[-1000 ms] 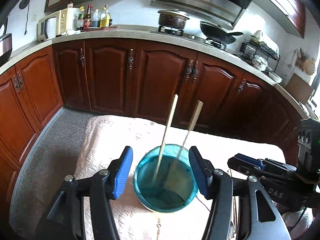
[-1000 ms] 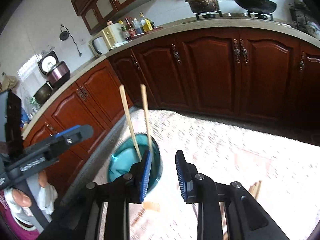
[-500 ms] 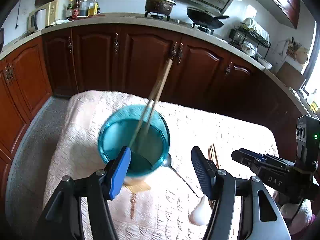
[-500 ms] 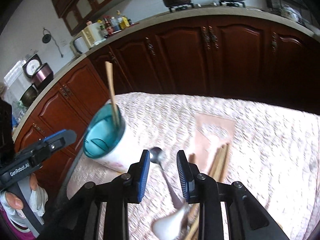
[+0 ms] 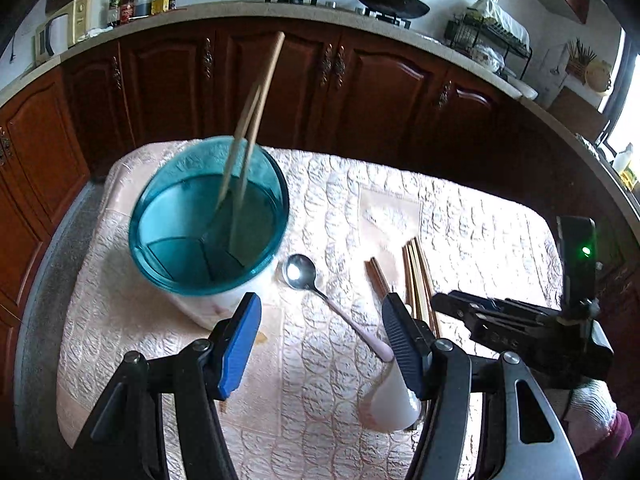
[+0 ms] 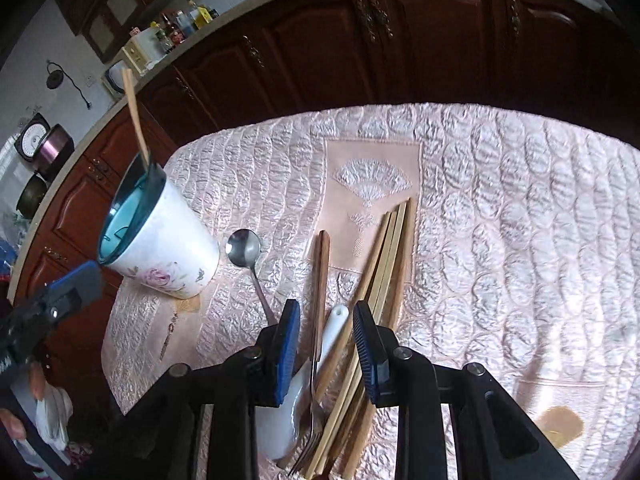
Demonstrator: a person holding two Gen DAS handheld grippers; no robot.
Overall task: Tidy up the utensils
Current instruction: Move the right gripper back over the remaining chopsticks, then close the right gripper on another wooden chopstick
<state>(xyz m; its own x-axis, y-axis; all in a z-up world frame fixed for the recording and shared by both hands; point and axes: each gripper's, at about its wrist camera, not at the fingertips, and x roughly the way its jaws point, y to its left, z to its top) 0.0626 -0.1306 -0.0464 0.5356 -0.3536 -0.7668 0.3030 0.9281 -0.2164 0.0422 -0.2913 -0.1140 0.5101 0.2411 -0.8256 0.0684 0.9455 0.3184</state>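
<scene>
Jaws of the left gripper (image 5: pixel 320 336) gape empty above the spoon (image 5: pixel 298 270); the right gripper (image 6: pixel 326 346) hangs part-open, gripping nothing, over loose chopsticks (image 6: pixel 386 256).

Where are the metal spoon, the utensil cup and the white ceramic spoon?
metal spoon (image 6: pixel 243 248), right wrist view, on its bowl.
utensil cup (image 6: pixel 168 248), right wrist view, on its white side.
white ceramic spoon (image 6: pixel 334 330), right wrist view, on its handle.

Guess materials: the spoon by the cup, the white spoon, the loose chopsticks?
Small spoon: polished metal, likely steel; the bowl gives a mirror glare. White spoon: probably glazed ceramic, possibly plastic; smooth, glossy, opaque. Chopsticks: bamboo or wood, matte pale tan, no shine.
</scene>
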